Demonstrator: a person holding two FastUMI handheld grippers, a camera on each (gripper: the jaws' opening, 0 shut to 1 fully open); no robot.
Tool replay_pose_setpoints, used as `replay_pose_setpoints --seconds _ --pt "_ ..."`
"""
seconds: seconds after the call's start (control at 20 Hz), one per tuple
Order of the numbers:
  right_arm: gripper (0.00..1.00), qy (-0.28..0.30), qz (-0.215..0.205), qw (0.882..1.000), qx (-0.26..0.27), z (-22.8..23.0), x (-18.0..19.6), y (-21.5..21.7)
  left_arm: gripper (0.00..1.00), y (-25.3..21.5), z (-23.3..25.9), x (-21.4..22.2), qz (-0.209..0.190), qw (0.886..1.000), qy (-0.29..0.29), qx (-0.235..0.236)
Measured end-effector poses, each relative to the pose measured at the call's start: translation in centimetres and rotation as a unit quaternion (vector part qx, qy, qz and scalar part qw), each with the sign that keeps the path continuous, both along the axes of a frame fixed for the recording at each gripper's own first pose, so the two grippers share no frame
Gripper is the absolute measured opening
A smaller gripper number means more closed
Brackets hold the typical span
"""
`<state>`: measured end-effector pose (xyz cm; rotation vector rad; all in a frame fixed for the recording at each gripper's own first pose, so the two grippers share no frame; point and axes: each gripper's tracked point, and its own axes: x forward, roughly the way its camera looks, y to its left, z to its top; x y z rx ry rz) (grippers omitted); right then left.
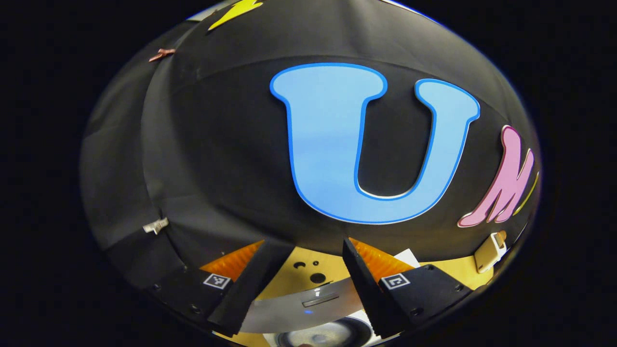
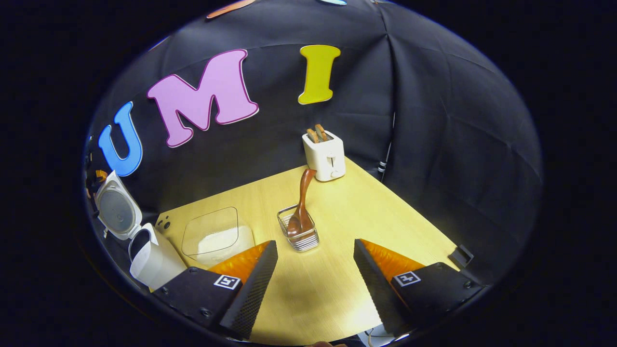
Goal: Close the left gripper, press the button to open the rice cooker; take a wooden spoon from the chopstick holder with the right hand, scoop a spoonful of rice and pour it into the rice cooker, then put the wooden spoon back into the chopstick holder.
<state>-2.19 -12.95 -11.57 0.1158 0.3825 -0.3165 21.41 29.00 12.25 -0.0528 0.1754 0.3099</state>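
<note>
Looking along the right gripper (image 2: pixel 313 270), we see a white toaster (image 2: pixel 325 155) at the far corner of the wooden table (image 2: pixel 385 217), two brown slices standing in its slots. A clear plastic container (image 2: pixel 214 236) holding white rice sits to the left, just beyond our left finger (image 2: pixel 250 284). At the far left stands the white rice cooker (image 2: pixel 152 260), its lid (image 2: pixel 115 206) swung up and open. A small black block (image 2: pixel 462 255) lies near the table's right edge.

The wooden spoon (image 2: pixel 302 205) stands in the wire chopstick holder (image 2: pixel 299 232), bowl down and handle leaning toward the toaster. The holder sits ahead of the right gripper, roughly between the lines of its two fingers and apart from both. These jaws are spread wide, grasping nothing, and nothing stands between them and the spoon.

In the left gripper view, the left gripper (image 1: pixel 308 279) hangs over the rice cooker (image 1: pixel 308 308), whose silver rim and open pot show between and below the fingers. Its jaws are also released, touching nothing. A cream-coloured object (image 1: pixel 489 251) sits at the far right on the table (image 1: pixel 289 277).

We can read no brand or label; each finger carries only a square black-and-white marker.
</note>
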Motion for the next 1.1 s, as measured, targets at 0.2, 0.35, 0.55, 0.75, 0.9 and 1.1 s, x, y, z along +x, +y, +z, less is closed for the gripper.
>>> replay_pose_setpoints --seconds 0.2,0.35,0.55,0.75,0.9,1.1 --pt "0.99 0.014 0.026 1.0 0.008 -1.5 1.4 1.1 0.99 -2.1 -1.6 -2.1 -0.01 1.0 0.015 -0.017" --pt "0.99 0.028 0.048 0.998 0.022 -2.9 2.2 2.1 0.98 -3.8 -3.3 -4.0 -0.007 0.999 0.03 -0.034" --pt "0.99 0.049 0.08 0.995 0.026 -4.3 2.8 3.1 0.99 -6.1 -5.8 -6.6 0.005 0.999 0.039 -0.034" --pt "0.99 0.073 0.116 0.99 0.026 -5.8 2.7 4.2 0.98 -8.1 -9.1 -8.8 0.017 0.998 0.049 -0.031" --pt "0.99 0.086 0.134 0.987 0.022 -6.4 2.6 4.4 0.98 -9.2 -12.4 -10.1 0.024 0.996 0.058 -0.056" --pt "0.99 0.099 0.153 0.983 0.011 -7.1 2.2 4.4 0.96 -9.9 -15.2 -10.9 0.032 0.997 0.053 -0.036"
